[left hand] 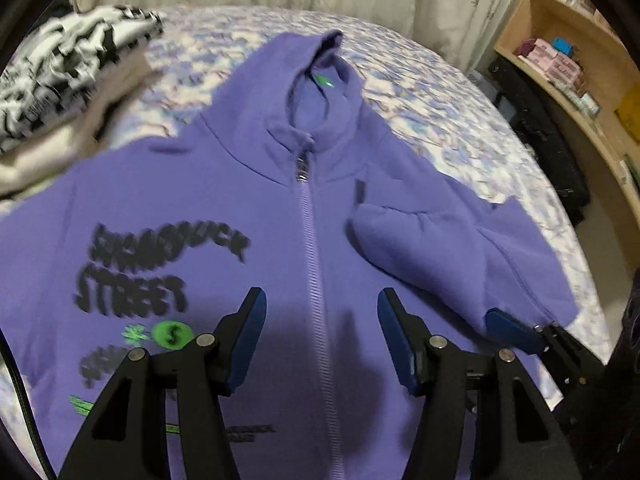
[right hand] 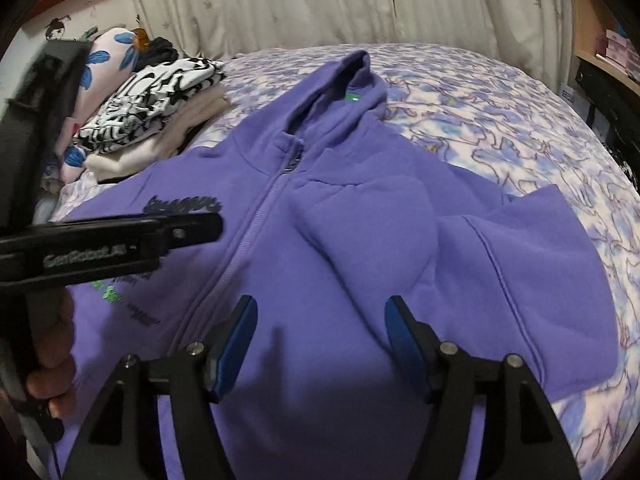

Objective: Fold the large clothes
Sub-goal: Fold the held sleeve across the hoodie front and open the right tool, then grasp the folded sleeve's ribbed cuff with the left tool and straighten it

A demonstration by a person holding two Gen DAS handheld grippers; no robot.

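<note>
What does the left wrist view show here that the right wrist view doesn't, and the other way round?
Only the left wrist view shows the hoodie's black lettering and green dollar badge unobstructed, plus the wooden shelf with pink boxes.

Only the right wrist view shows the person's hand on the left gripper's handle and the flowered pillow behind the clothes pile.

Both show the purple hoodie front up on the floral bedspread, zipped, one sleeve folded across its chest, the stack of folded clothes, the curtain, and each gripper's jaws apart with nothing between them.
</note>
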